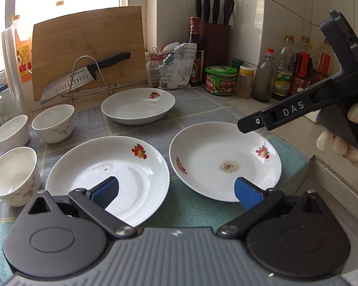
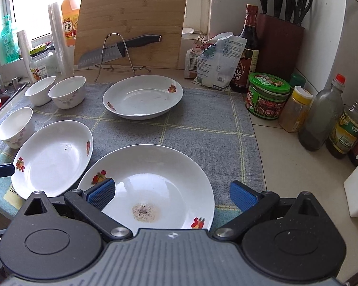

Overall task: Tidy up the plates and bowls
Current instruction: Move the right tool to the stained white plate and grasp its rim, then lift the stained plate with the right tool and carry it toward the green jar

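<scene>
right wrist: grey cloth [image 2: 202, 128], tiled counter [image 2: 286, 166]

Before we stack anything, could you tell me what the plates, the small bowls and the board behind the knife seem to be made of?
Plates: glossy white glazed ceramic, probably porcelain; window glare and fruit decals show.
Small bowls: likely the same, shiny with faint floral prints.
Cutting board: matte bamboo or wood, judging by its strip grain.

We see three plates [image 2: 143, 96] on the counter's cloth [image 2: 202, 128], three bowls [image 2: 68, 91] along its left edge.
</scene>
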Tool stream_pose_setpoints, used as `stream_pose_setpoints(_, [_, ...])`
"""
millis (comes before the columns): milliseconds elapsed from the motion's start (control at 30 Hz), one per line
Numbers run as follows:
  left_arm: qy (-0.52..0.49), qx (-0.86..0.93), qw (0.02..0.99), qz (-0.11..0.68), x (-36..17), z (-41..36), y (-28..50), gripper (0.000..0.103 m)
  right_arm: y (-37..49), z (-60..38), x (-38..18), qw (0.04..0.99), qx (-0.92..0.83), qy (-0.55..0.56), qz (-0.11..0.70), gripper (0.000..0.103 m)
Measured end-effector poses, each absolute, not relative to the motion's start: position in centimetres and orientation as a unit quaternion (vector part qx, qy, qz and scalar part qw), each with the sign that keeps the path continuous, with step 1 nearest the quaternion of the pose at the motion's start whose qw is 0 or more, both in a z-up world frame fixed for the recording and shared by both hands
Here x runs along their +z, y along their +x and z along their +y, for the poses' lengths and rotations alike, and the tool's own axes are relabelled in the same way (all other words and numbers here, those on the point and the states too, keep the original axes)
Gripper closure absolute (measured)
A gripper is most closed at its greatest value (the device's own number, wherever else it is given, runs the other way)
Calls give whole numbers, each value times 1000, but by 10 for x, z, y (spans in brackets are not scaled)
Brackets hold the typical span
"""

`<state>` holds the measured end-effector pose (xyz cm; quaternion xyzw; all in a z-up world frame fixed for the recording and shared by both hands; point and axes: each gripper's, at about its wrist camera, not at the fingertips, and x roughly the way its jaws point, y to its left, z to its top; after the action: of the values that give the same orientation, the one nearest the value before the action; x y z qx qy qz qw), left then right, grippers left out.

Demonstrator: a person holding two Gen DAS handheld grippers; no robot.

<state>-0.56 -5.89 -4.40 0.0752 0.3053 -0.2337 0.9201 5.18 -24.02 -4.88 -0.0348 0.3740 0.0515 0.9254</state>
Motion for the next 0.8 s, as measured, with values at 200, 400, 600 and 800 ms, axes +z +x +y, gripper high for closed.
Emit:
stream_pose_setpoints(200, [91, -239, 910, 327, -60, -91, -8, 1, 84, -263, -69, 913, 107, -44, 390, 0])
stream_pose_setpoints(400, [114, -258, 896, 343, -80, -119, -12, 1, 106, -274, -81, 901, 153, -75, 400, 0])
stream_pose_setpoints(600, [129, -264, 887, 355, -95, -137, -8, 1, 116, -289, -88, 885, 206, -63, 413, 0])
stream_pose_setpoints(800, [140, -259, 887, 355, -104, -145, -2, 1, 121, -294, -99, 872, 241, -41, 424, 0])
